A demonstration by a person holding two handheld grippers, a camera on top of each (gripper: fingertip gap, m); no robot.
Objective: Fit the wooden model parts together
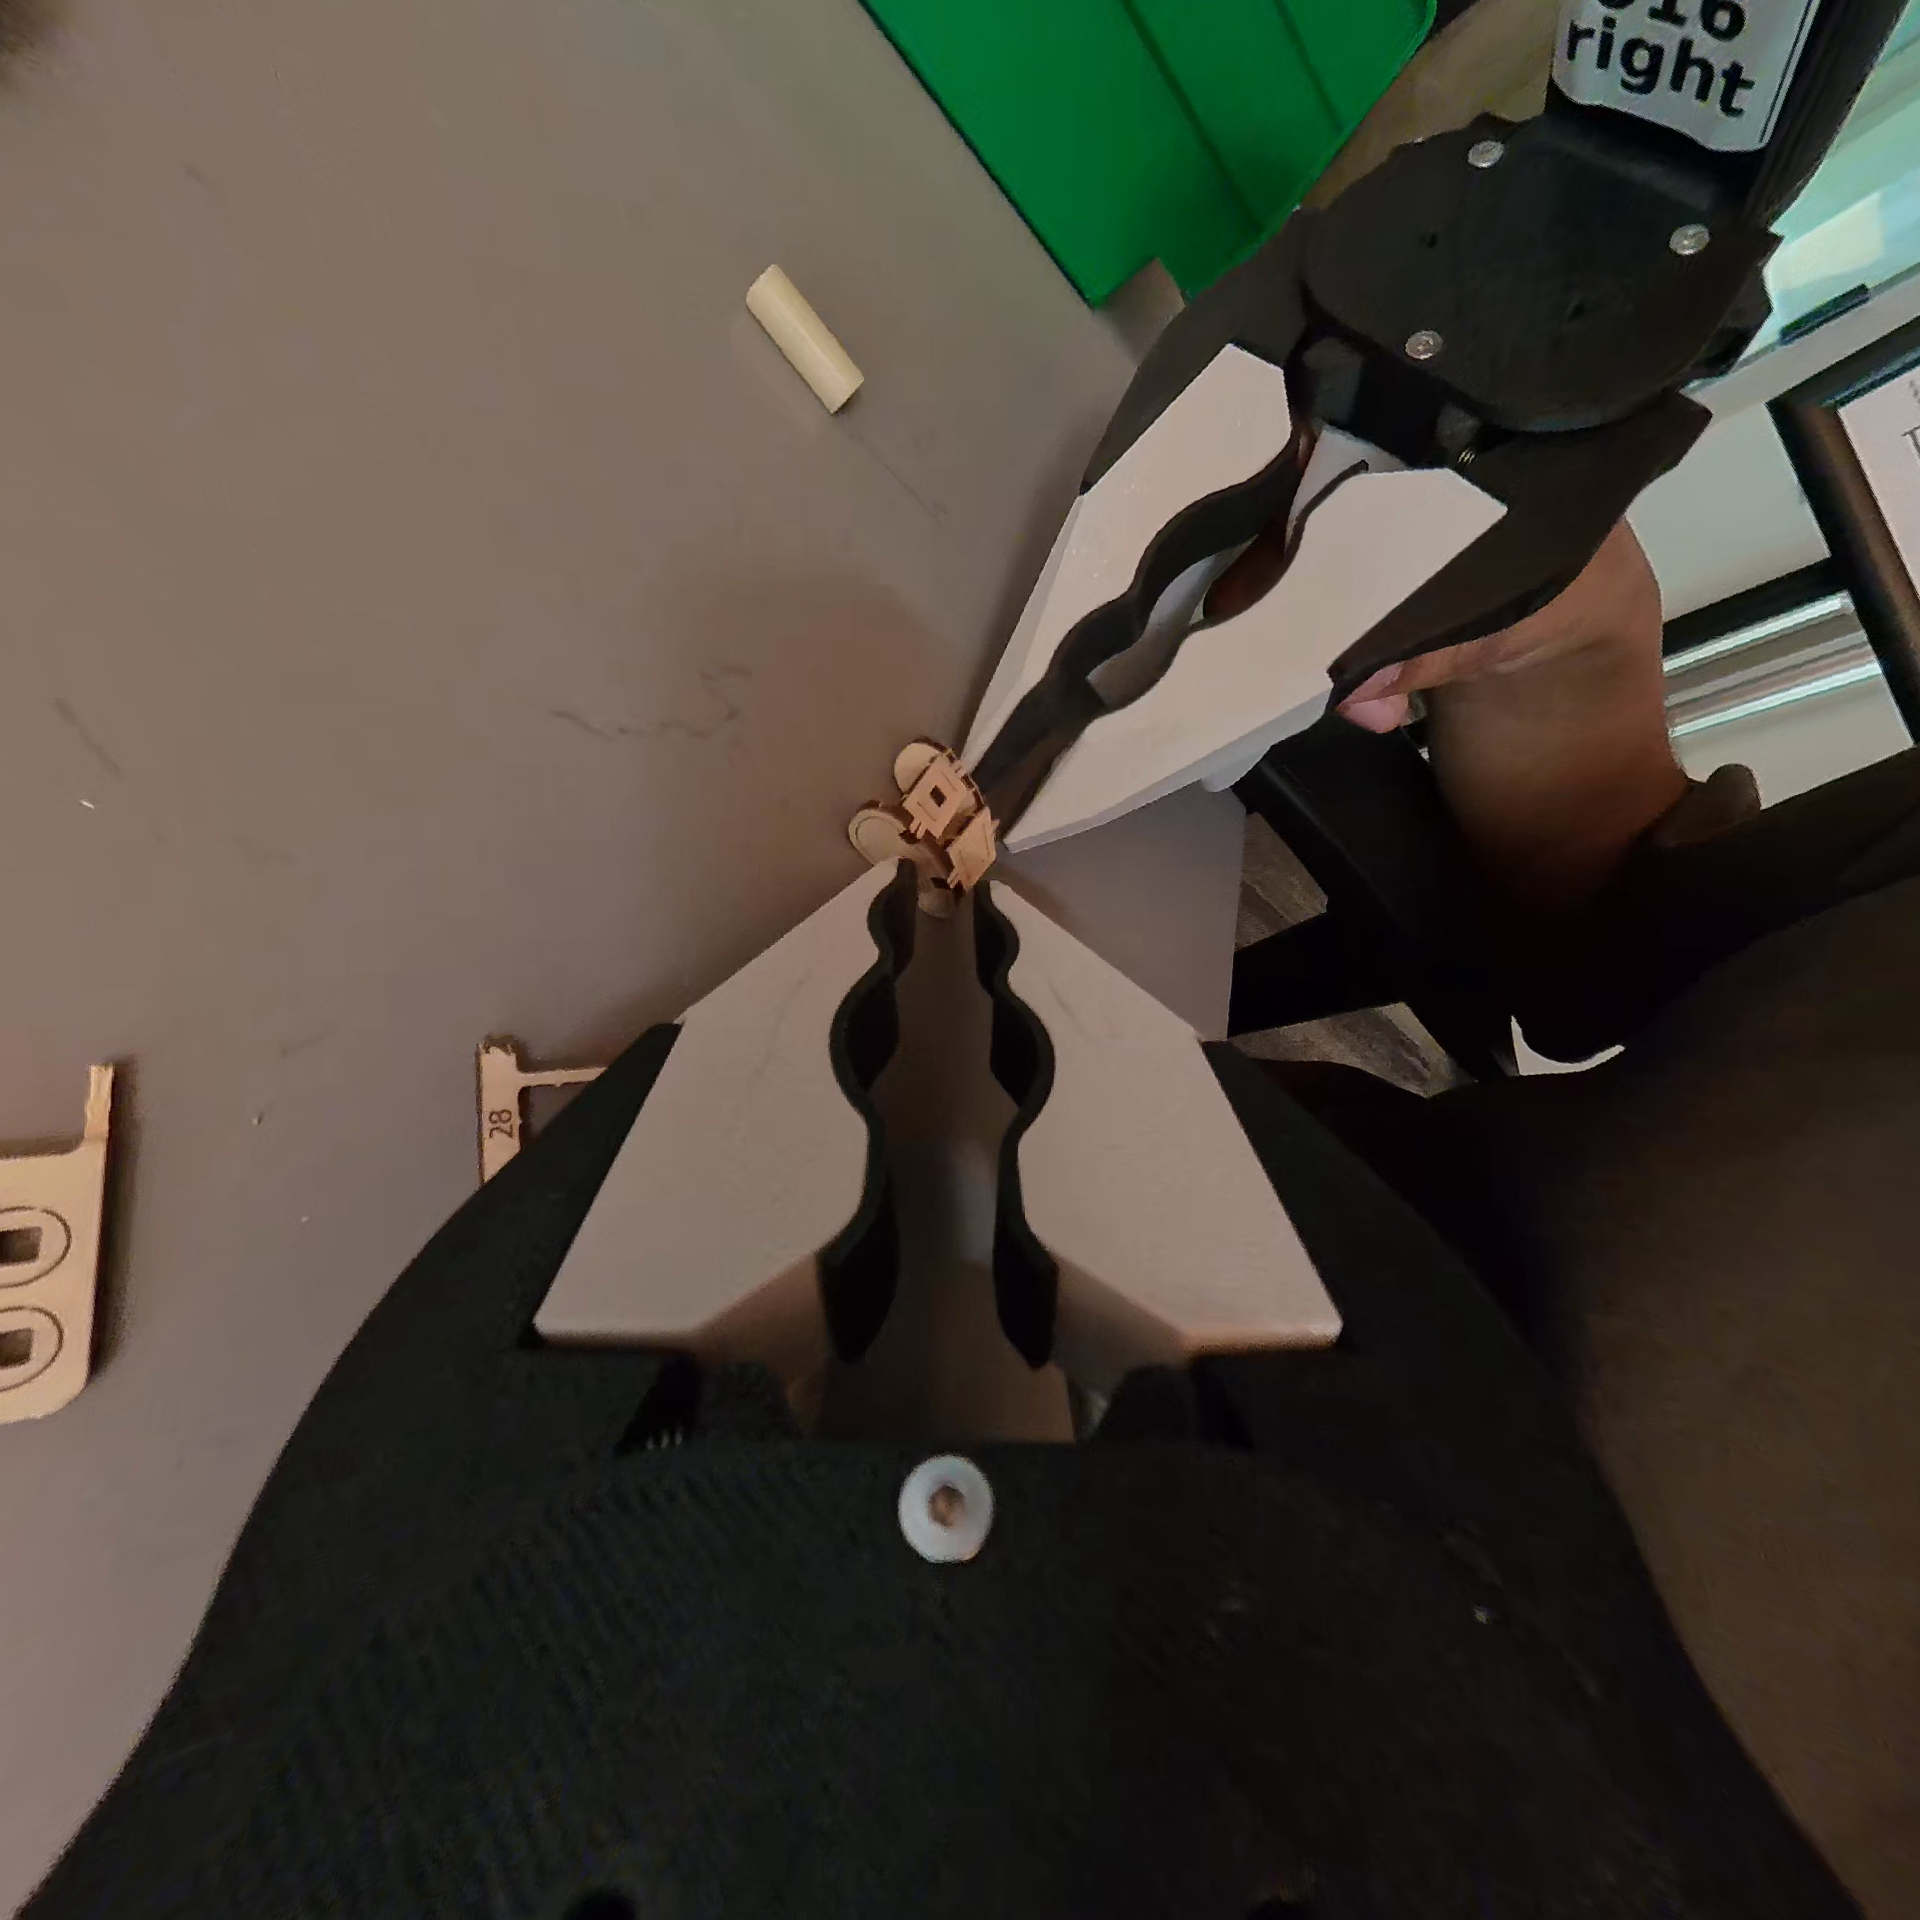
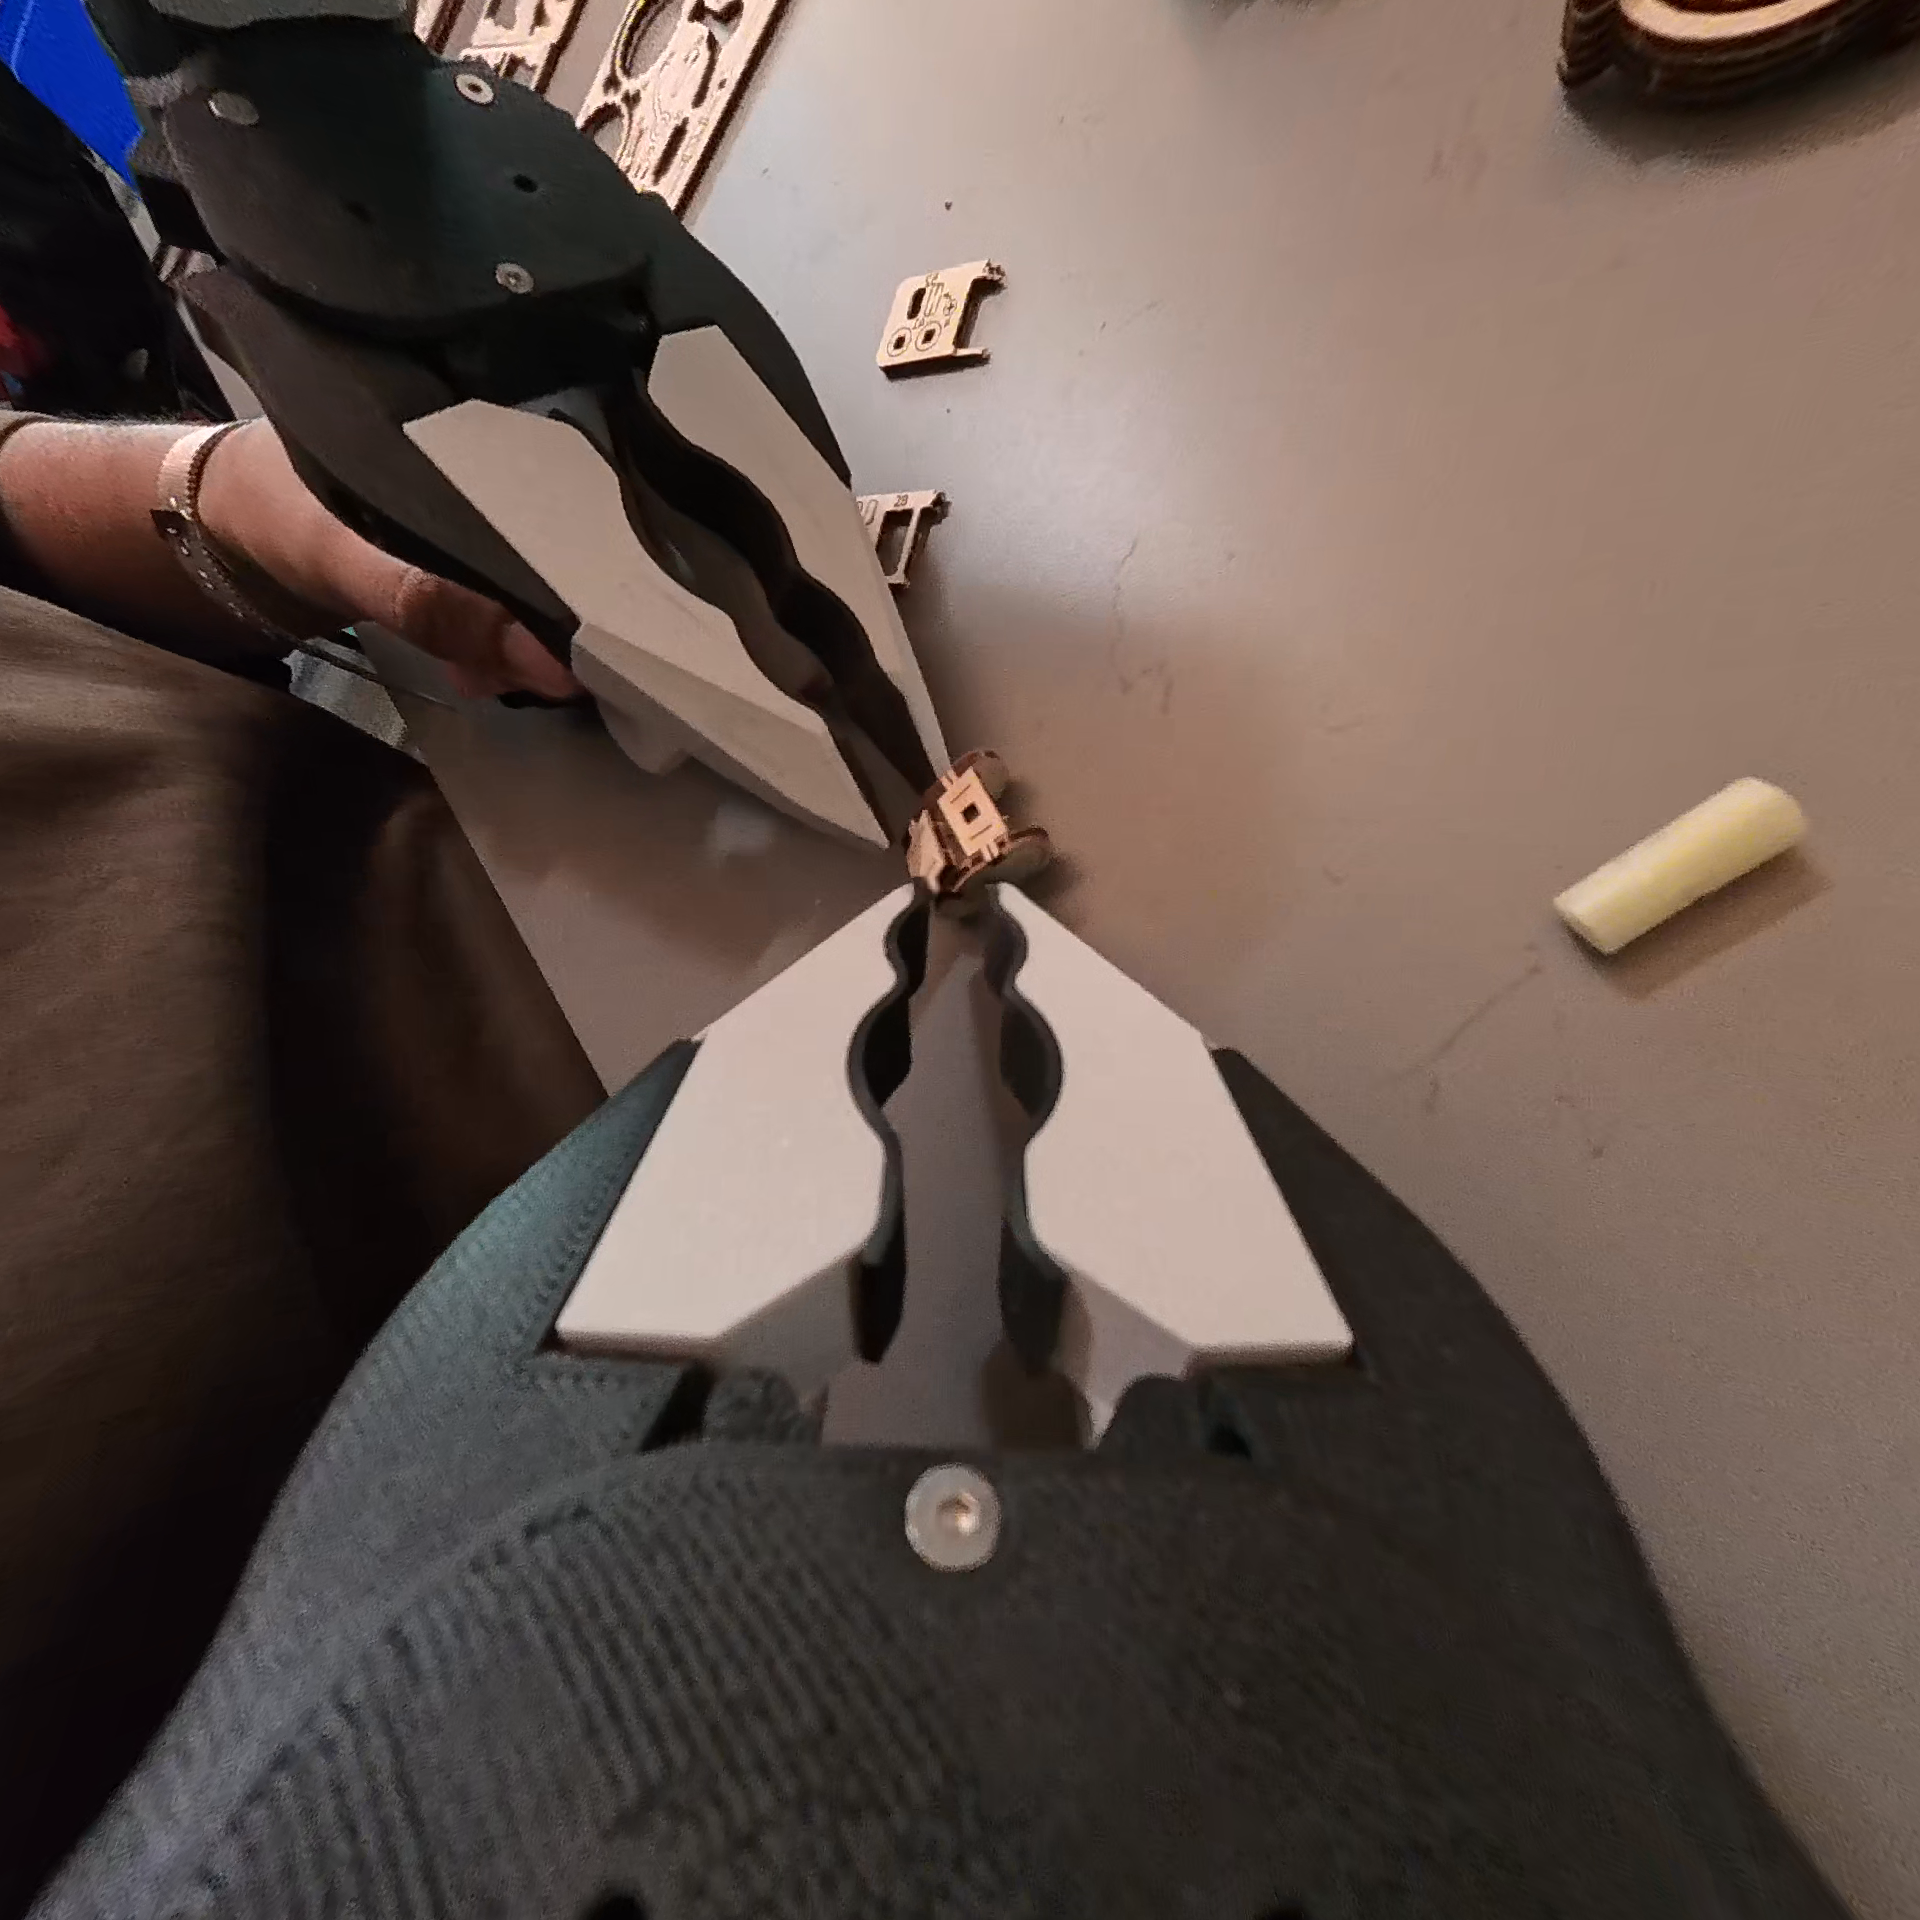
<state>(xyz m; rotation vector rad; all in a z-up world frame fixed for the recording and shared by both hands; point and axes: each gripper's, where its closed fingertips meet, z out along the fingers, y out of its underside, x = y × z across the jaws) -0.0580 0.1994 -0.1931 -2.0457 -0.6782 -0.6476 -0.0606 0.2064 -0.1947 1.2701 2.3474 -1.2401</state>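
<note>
A small pale wooden model assembly (image 1: 932, 821) with a square hole and rounded tabs hangs just above the grey table (image 1: 416, 623). My left gripper (image 1: 940, 888) comes at it from below in its own view and is shut on its lower end. My right gripper (image 1: 987, 821) reaches in from the upper right and is shut on the assembly's right side. In the right wrist view the assembly (image 2: 971, 826) sits between my right gripper (image 2: 956, 899) and the left gripper (image 2: 909, 821), which comes from the upper left. The pinched faces are hidden.
A cream cylinder (image 1: 805, 338) (image 2: 1683, 878) lies on the table. Flat wooden parts (image 1: 42, 1247) (image 1: 509, 1112) (image 2: 935, 317) (image 2: 904, 530) lie nearby. Cut-out wooden sheets (image 2: 665, 94) and a layered wooden piece (image 2: 1745, 52) sit at the far edge. A green tray (image 1: 1143, 125) is near the table edge. Both grippers' tips are close together, under 4 cm apart. Between my right fingertips and the cream cylinder (image 1: 805, 338) there is roughly 9 cm.
</note>
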